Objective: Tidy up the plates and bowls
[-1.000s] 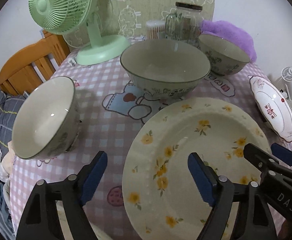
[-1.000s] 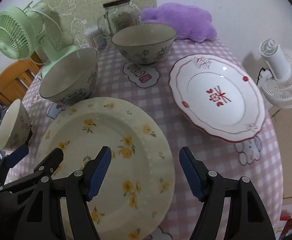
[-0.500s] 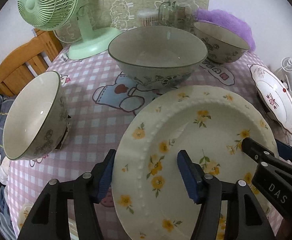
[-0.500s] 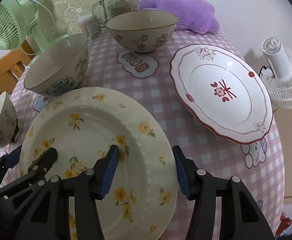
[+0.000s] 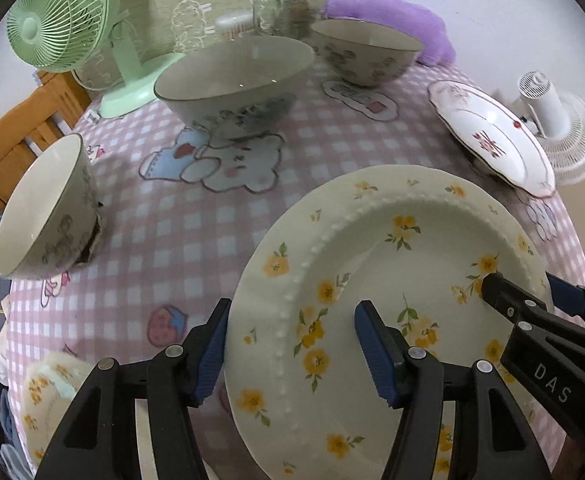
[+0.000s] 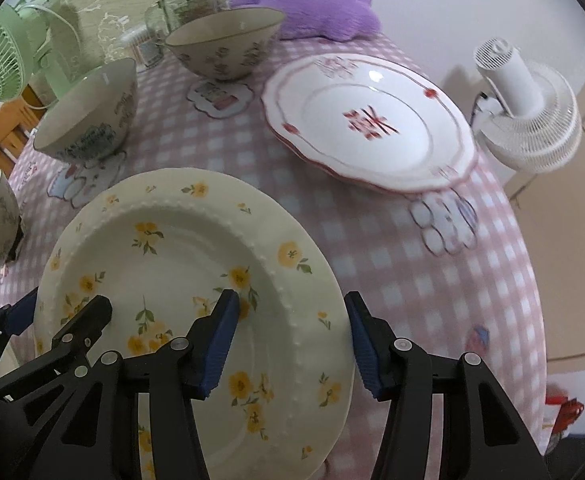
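On the pink checked tablecloth (image 5: 196,224) the yellow-flowered plate (image 5: 388,280), flat before, now tilts, its left edge raised. Both grippers closed in from wider: the left gripper (image 5: 290,350) clamps its left rim, the right gripper (image 6: 290,340) its right. The red-trimmed plate (image 6: 372,120), large bowl (image 5: 236,80) and two smaller bowls (image 5: 366,54) (image 5: 42,208) sit empty.

near plate (image 5: 392,264): cream with yellow flowers
far plate (image 6: 372,120): white with red lines and marks
tablecloth (image 5: 212,220): pink and white squares
big bowl (image 5: 236,80): grey-white with dark flowers
fan (image 5: 64,16): light green
soft toy (image 6: 316,4): purple
gripper pads (image 5: 372,356): blue
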`<state>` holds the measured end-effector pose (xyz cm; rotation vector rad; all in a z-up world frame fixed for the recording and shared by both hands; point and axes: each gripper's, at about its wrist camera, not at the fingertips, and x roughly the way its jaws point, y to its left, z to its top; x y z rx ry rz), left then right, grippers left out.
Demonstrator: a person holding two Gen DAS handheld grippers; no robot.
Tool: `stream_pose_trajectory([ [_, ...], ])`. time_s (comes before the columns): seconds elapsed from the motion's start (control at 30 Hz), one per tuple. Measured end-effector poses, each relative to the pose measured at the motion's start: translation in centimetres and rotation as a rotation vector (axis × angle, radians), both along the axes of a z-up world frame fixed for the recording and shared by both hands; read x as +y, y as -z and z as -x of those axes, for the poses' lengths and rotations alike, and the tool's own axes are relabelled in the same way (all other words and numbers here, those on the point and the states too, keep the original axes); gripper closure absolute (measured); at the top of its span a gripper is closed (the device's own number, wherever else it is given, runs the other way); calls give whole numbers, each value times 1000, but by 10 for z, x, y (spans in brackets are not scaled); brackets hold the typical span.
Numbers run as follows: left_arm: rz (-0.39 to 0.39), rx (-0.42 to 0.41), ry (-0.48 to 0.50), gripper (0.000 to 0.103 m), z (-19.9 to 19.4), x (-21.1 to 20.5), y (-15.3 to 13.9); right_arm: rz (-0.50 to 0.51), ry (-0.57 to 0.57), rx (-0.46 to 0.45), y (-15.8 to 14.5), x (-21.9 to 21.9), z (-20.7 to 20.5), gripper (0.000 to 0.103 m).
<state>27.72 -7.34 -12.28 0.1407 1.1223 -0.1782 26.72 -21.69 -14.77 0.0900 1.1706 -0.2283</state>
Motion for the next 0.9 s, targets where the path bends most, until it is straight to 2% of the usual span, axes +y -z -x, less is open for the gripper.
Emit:
stream_pose_trajectory([
  [0.2, -5, -3, 13, 39, 5, -2, 1, 9, -16, 2, 1, 0, 14, 46],
  [0.4, -8, -24, 16, 36, 7, -3, 2, 20, -40, -15, 5, 6, 12, 37],
  [0.67, -14, -10, -25, 38, 8, -6, -3, 16, -31, 8, 2, 4, 8, 38],
  [0.9, -15, -37, -17, 38, 21, -9, -23, 24, -15, 12, -12, 3, 18, 38],
])
